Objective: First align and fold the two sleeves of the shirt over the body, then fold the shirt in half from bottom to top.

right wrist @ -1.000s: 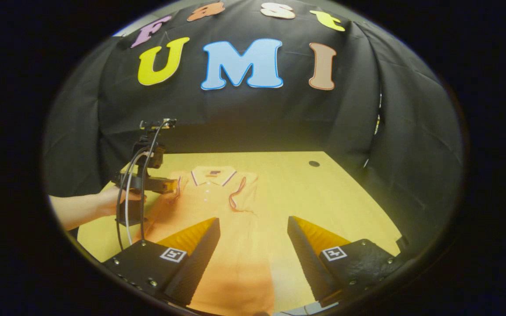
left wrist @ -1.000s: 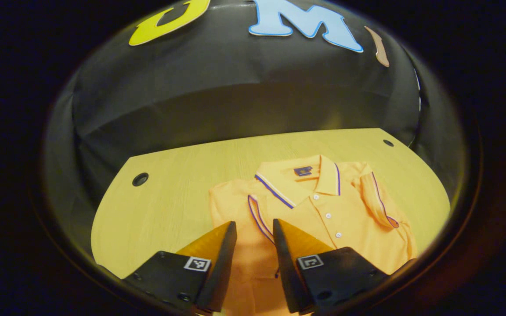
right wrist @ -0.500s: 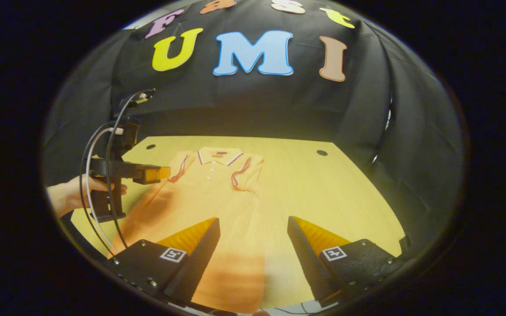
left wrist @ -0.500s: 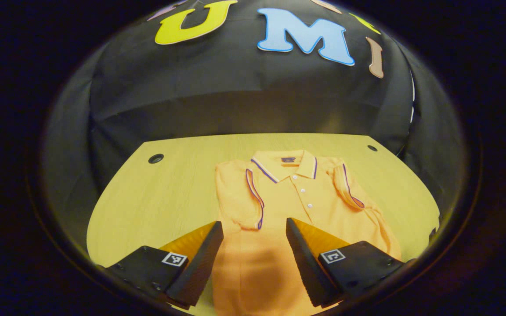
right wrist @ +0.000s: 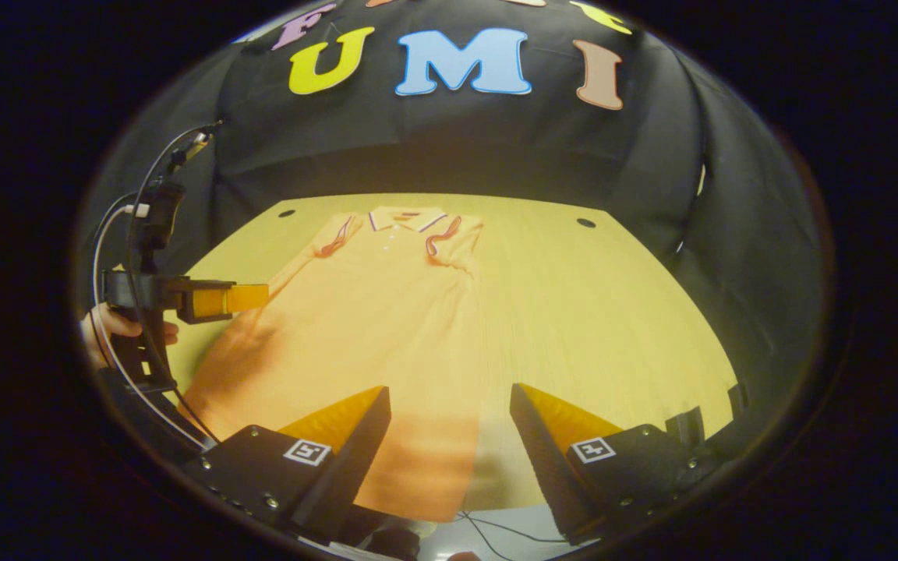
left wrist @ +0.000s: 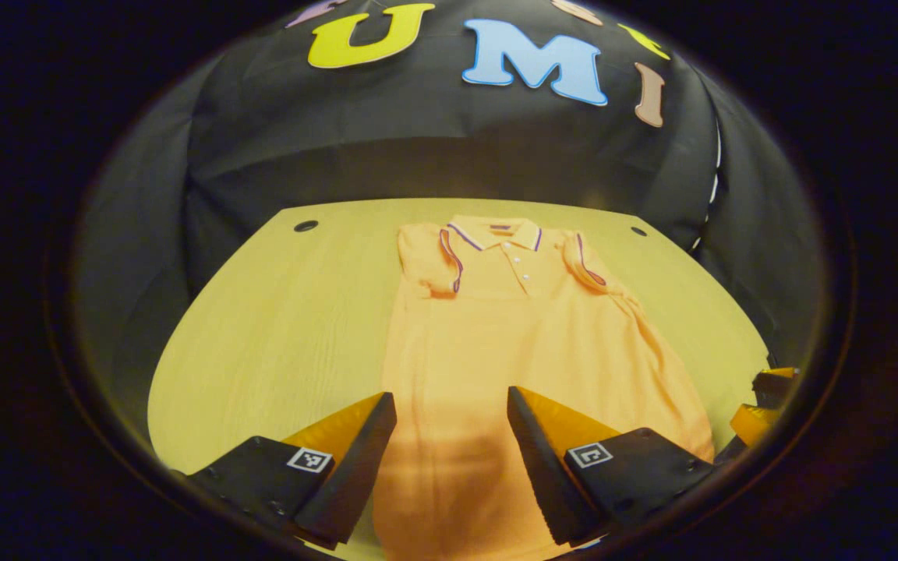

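Orange shirt [left wrist: 527, 343] laid flat on table [left wrist: 277, 327], both sleeves [left wrist: 429, 261] folded in | left gripper [left wrist: 449, 436], right gripper [right wrist: 449, 436] held agape, nothing gripped | bottom hem to be pinched next, likely

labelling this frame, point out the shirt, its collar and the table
shirt [left wrist: 511, 351], left gripper view, middle of the body
collar [left wrist: 493, 231], left gripper view, its front edge
table [right wrist: 597, 312], right gripper view, bare top

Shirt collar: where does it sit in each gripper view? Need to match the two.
Left gripper view: collar upper centre, at the shirt's far end near the table's back edge.
Right gripper view: collar upper centre-left, likewise at the far end.
Shared landmark: the placket buttons running down from the collar.
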